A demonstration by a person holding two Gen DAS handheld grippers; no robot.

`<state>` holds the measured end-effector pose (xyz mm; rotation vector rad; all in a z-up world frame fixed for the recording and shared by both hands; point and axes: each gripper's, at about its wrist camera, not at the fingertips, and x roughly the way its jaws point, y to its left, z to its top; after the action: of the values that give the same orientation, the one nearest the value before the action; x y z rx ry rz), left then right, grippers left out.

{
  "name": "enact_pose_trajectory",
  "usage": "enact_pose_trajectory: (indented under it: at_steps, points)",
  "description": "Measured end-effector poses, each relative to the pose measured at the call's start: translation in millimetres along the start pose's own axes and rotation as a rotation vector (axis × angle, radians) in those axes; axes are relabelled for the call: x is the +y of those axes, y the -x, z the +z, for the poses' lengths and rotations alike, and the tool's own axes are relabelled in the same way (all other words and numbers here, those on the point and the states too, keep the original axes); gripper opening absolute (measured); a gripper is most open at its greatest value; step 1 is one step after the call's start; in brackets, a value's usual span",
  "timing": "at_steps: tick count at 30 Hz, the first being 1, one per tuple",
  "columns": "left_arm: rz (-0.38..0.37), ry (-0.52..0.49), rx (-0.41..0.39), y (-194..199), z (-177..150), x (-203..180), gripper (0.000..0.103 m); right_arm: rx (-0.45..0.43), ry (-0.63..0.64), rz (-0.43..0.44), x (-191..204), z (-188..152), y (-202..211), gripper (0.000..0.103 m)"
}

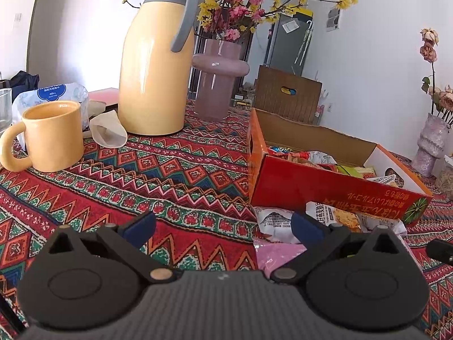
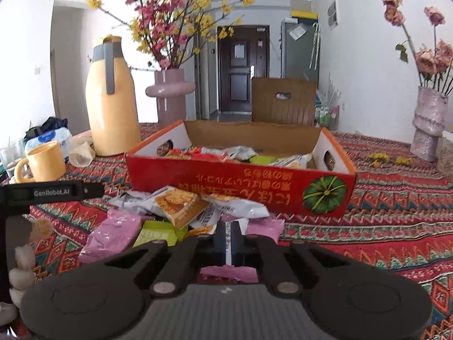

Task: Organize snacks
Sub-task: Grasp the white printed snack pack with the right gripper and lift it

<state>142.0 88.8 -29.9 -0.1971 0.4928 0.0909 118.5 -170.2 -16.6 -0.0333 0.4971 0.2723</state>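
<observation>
2 grippers are seen: the right gripper (image 2: 228, 242) is closed on a pink packet (image 2: 264, 228), with the box (image 2: 240, 178) straight ahead, beyond the pile (image 2: 181, 206); the left gripper (image 1: 223, 226) is open, empty.

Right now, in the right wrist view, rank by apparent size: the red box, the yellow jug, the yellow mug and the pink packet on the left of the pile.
1. red box
2. yellow jug
3. and 4. pink packet and yellow mug: look alike; the packet lies nearer, so unranked.
</observation>
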Motion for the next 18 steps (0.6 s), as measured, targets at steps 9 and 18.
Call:
enact_pose_trajectory:
  at_steps: [9,18]
  points:
    - [0.006,0.001,0.01,-2.3,-0.2,0.1,0.103,0.012,-0.056,-0.009,-14.9,-4.4,1.3,0.02]
    - [0.001,0.001,0.009,-2.1,-0.4,0.0,0.103,0.126,-0.067,0.029,-4.1,0.8,-41.3,0.065]
